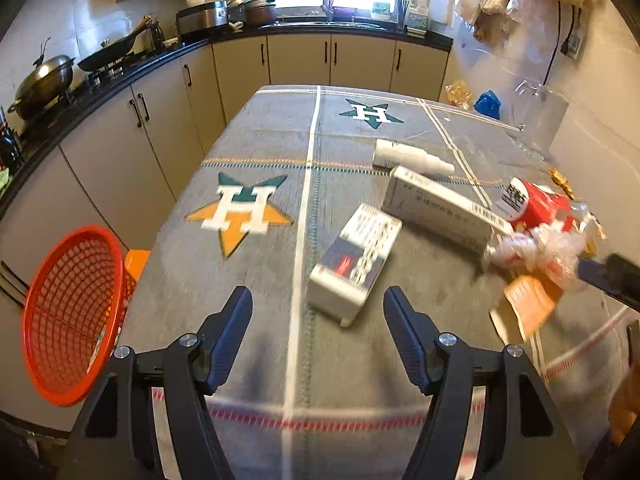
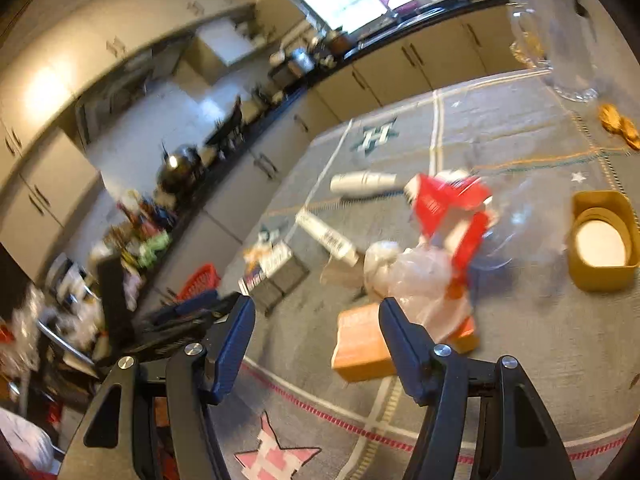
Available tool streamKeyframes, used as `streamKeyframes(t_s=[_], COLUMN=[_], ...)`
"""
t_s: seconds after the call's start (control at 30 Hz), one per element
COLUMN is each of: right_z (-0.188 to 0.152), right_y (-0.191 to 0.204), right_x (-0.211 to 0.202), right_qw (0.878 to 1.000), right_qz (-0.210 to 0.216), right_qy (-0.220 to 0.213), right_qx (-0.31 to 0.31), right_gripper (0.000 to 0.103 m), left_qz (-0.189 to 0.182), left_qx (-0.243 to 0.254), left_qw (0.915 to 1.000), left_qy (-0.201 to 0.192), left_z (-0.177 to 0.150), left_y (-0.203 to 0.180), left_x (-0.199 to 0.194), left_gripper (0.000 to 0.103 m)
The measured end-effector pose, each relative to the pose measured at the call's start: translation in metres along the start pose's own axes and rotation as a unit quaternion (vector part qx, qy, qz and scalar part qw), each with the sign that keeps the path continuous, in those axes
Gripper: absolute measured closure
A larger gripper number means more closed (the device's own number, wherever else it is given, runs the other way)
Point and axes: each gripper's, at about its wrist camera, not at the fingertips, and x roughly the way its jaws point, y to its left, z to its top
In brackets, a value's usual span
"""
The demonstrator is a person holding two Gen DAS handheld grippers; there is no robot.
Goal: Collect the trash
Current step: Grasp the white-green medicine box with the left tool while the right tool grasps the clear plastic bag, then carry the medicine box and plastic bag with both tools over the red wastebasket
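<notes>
A: Both sets of tongs gape empty, left gripper [image 1: 318, 300] over the cloth, right gripper [image 2: 316, 308] beside the orange box [image 2: 358, 344].
B: Boxes, crumpled plastic bag [image 2: 416, 276] beyond. That bag could snag neighbours.

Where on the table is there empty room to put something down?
Bare cloth lies around the orange star, between the red basket and the grey box. The right side is crowded: long white box, red packet, crumpled plastic, orange box.
</notes>
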Motion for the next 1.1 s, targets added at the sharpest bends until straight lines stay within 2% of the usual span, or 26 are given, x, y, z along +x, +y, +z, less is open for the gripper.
streamKeyframes(t_s=[0.07, 0.17, 0.3, 0.47, 0.53, 0.67, 0.73, 0.77, 0.87, 1.1], right_z=[0.004, 0.006, 0.003, 0.002, 0.002, 0.001, -0.001, -0.002, -0.007, -0.011], right_y=[-0.009, -0.016, -0.01, -0.005, -0.009, -0.009, -0.006, -0.005, -0.002, 0.007], right_x=[-0.014, -0.027, -0.022, -0.014, -0.009, 0.007, 0.013, 0.015, 0.023, 0.016], right_qw=[0.999, 0.998, 0.998, 0.994, 0.994, 0.99, 0.987, 0.986, 0.984, 0.985], right_qz=[0.014, 0.013, -0.049, -0.104, -0.108, -0.137, -0.152, -0.157, -0.165, -0.148], right_qy=[-0.024, -0.049, -0.043, -0.037, -0.027, -0.011, -0.007, -0.007, 0.001, -0.022], right_qx=[0.017, 0.026, 0.008, -0.013, -0.015, -0.033, -0.046, -0.05, -0.065, -0.082], right_gripper=[0.033, 0.033, 0.033, 0.033, 0.033, 0.033, 0.034, 0.039, 0.067, 0.071], left_qz=[0.005, 0.022, 0.028, 0.027, 0.015, 0.007, -0.004, -0.009, -0.015, -0.033], left_qx=[0.006, 0.018, 0.022, 0.017, 0.014, 0.017, 0.018, 0.016, 0.014, -0.008], left_qw=[1.0, 0.9996, 0.9993, 0.9995, 0.9997, 0.9998, 0.9998, 0.9997, 0.9998, 0.9994], left_qy=[-0.002, -0.001, 0.007, 0.006, 0.01, 0.01, 0.012, 0.015, 0.009, -0.004], left_z=[0.007, 0.012, 0.015, 0.015, 0.015, 0.01, 0.007, 0.006, 0.004, 0.005], left_y=[-0.008, -0.019, -0.024, -0.018, -0.016, -0.017, -0.018, -0.018, -0.017, -0.008], left_x=[0.007, 0.018, 0.034, 0.044, 0.046, 0.049, 0.052, 0.053, 0.05, 0.044], left_gripper=[0.032, 0.032, 0.032, 0.033, 0.05, 0.056, 0.068, 0.069, 0.069, 0.07])
